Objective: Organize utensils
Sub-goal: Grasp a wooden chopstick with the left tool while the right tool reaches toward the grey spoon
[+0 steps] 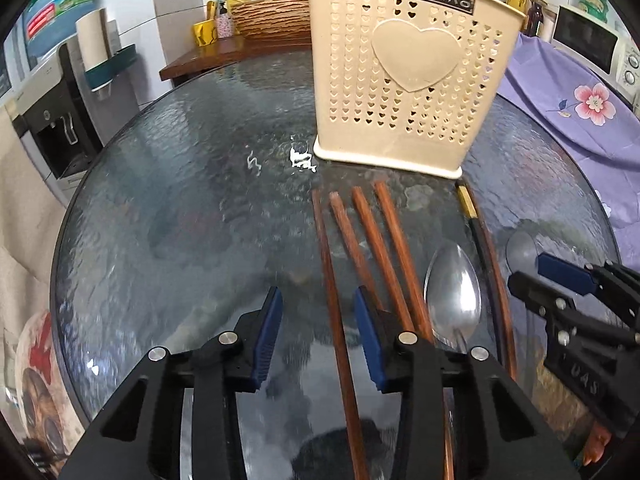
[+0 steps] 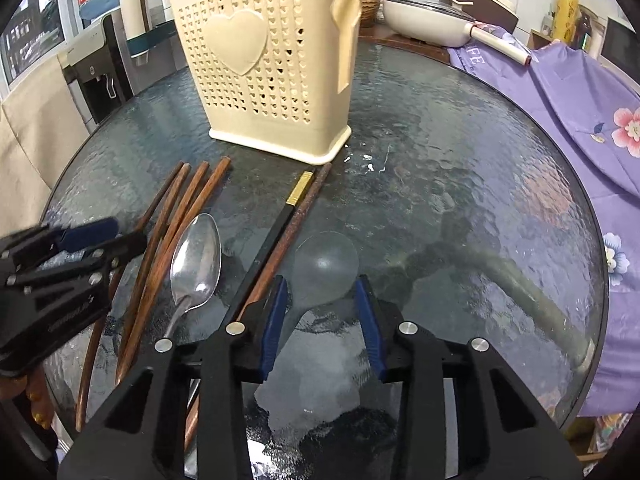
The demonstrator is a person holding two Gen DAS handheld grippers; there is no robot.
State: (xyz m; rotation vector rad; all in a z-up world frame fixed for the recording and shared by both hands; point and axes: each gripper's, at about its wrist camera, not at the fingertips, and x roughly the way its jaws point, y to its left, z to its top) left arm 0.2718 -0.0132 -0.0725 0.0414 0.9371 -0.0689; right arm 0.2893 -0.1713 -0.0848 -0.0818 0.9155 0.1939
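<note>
Left gripper (image 1: 316,334) nearest, jaws partly apart, straddling one brown chopstick (image 1: 334,304), pads not pressing it. Right gripper (image 2: 323,322) likewise part-open, clear plastic spoon (image 2: 325,267) bowl between blue pads, contact unclear (spoon nearly see-through). Metal spoon (image 2: 197,260) lies among wooden chopsticks on glass table (image 2: 460,184). Cream utensil holder (image 1: 404,80) upright just beyond chopstick tips, heart-shaped holes across front

You can read "JIANHAO", upside down, on the dark label atop the cream perforated plastic utensil holder (image 1: 408,80).
</note>
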